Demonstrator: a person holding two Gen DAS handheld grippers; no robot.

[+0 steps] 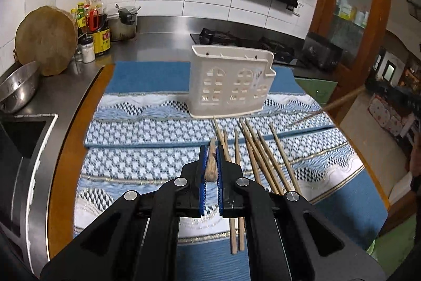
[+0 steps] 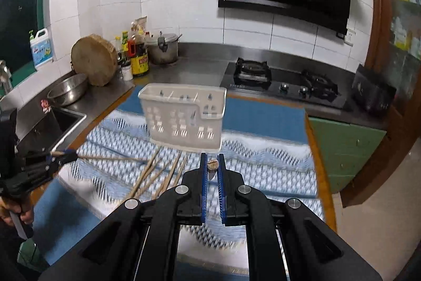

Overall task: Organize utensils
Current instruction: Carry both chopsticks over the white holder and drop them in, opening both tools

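Note:
A white perforated utensil holder (image 1: 230,82) stands upright on a blue patterned mat (image 1: 147,133); it also shows in the right wrist view (image 2: 184,116). Several wooden chopsticks (image 1: 259,157) lie loose on the mat in front of it, also seen from the right wrist (image 2: 155,173). My left gripper (image 1: 211,152) is shut on a chopstick (image 1: 210,165) pointing toward the holder; from the right wrist it shows at the left (image 2: 61,157), the chopstick (image 2: 110,158) held level above the pile. My right gripper (image 2: 212,162) is shut on another chopstick (image 2: 212,165), seen end-on; that chopstick appears at the right in the left wrist view (image 1: 342,102).
A sink (image 2: 56,123), a steel bowl (image 2: 68,91) and a round wooden board (image 2: 93,59) are at the left. Sauce bottles (image 2: 138,54) and a pot (image 2: 163,49) stand at the back. A gas hob (image 2: 284,86) lies behind the mat on the right.

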